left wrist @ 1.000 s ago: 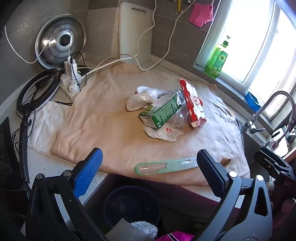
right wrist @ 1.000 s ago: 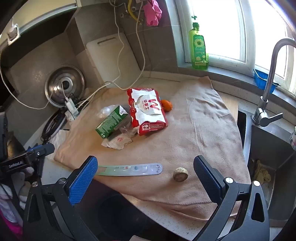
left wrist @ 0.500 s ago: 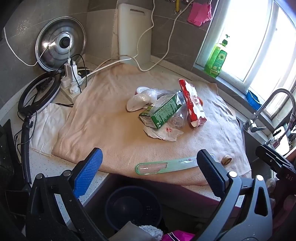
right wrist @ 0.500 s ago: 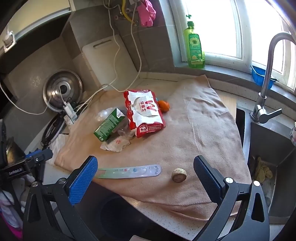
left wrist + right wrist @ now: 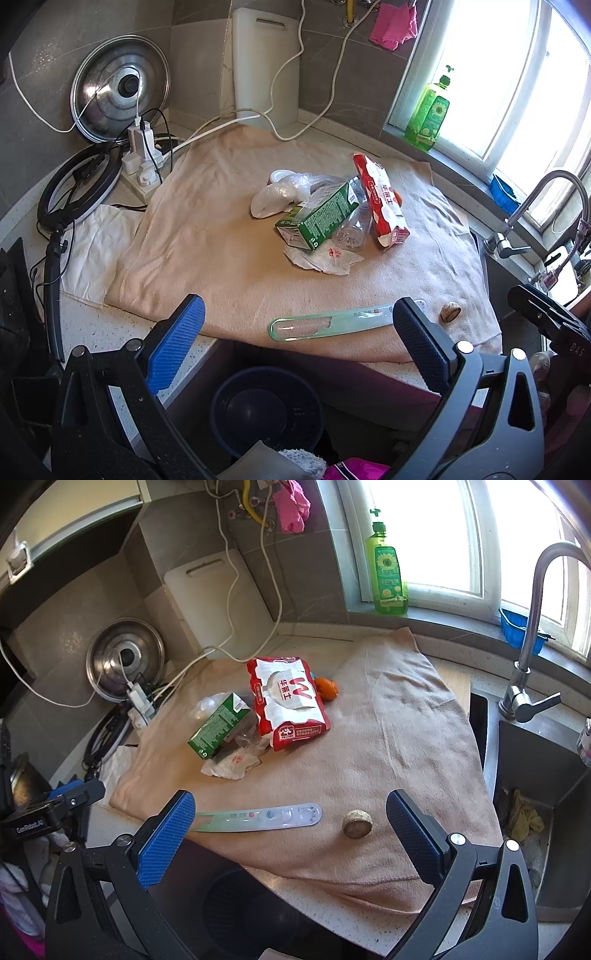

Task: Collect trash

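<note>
Trash lies on a beige towel (image 5: 207, 236) on the counter: a green carton (image 5: 317, 216) (image 5: 218, 725), a red-and-white wipes pack (image 5: 382, 201) (image 5: 290, 701), a crumpled paper (image 5: 325, 260) (image 5: 232, 764), a clear plastic bag (image 5: 277, 195), a long clear-green blister pack (image 5: 332, 325) (image 5: 266, 818) and a brown nut shell (image 5: 450, 312) (image 5: 356, 823) near the front edge. An orange fruit (image 5: 327, 688) sits behind the pack. A dark bin (image 5: 266, 410) stands below the counter edge. My left gripper (image 5: 295, 343) and right gripper (image 5: 291, 836) are open and empty, above the front edge.
A steel lid (image 5: 120, 86), a power strip with cables (image 5: 142, 162), a ring light (image 5: 79, 186) and a white cutting board (image 5: 266, 62) stand at the back left. A green soap bottle (image 5: 386, 576) is on the sill. A tap (image 5: 532, 627) and sink (image 5: 535, 775) are at the right.
Both grippers have drifted slightly; the views shift a little, with the right one tilting so the trash sits lower left. Nothing on the towel has moved.
</note>
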Demonstrator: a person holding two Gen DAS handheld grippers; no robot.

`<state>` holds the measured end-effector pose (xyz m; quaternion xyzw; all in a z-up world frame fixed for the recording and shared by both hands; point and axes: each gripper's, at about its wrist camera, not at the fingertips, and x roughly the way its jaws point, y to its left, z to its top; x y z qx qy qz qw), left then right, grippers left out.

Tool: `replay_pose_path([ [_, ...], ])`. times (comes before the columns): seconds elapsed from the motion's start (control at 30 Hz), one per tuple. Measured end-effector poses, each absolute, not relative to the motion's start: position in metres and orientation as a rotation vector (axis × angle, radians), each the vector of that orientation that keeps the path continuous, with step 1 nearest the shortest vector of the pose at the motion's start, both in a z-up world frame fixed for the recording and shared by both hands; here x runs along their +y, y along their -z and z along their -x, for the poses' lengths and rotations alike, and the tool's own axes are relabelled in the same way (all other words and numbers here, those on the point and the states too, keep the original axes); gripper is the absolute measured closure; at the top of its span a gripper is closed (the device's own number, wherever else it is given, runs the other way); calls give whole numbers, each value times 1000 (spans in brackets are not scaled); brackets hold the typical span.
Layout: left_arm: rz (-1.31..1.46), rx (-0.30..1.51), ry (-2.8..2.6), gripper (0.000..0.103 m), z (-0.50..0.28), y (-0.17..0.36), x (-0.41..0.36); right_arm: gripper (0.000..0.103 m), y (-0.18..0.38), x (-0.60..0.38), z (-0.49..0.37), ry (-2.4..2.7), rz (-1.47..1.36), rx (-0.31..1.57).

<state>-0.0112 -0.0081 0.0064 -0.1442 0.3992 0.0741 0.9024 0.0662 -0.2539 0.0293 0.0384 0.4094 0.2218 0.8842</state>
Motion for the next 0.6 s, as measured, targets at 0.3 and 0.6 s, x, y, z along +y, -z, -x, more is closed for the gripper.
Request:
replay_pose_path([
  [0.3, 295, 827, -151, 0, 14, -8, -10, 1, -30, -257, -60, -460, -86, 851],
  [0.6, 289, 819, -149, 0, 17, -14, -14, 1, -34, -259, -58, -457, -91, 849],
])
